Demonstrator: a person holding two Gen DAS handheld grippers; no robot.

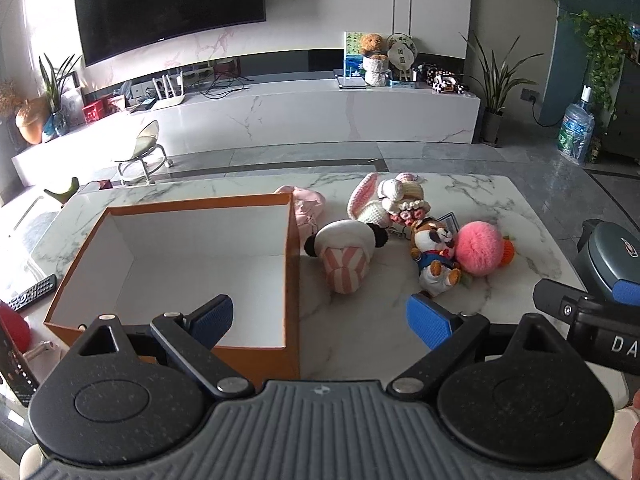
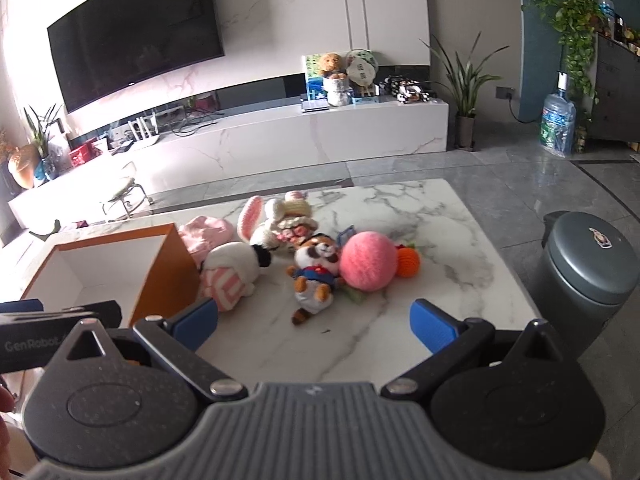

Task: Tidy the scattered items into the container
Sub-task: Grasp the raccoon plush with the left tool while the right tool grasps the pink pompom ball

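Note:
An open orange box (image 1: 292, 280) with a white, empty inside stands on the marble table (image 1: 360, 320); it also shows in the right wrist view (image 2: 168, 276). Right of it lies a pile of soft toys: a panda in pink stripes (image 1: 348, 256) (image 2: 236, 272), a crochet rabbit (image 1: 380, 200) (image 2: 276, 220), a raccoon doll (image 1: 434, 256) (image 2: 316, 276), a pink fluffy ball (image 1: 478, 248) (image 2: 368, 260), an orange crochet fruit (image 2: 408, 262) and a pink cloth toy (image 1: 308, 204) (image 2: 208, 232). My left gripper (image 1: 320, 316) is open and empty at the box's near right corner. My right gripper (image 2: 316, 320) is open and empty, just before the raccoon.
A grey lidded bin (image 2: 584, 272) stands right of the table. A black remote (image 1: 34, 292) lies at the table's left edge. A small stool (image 1: 144, 152) and the white TV bench (image 1: 280, 112) stand beyond the table.

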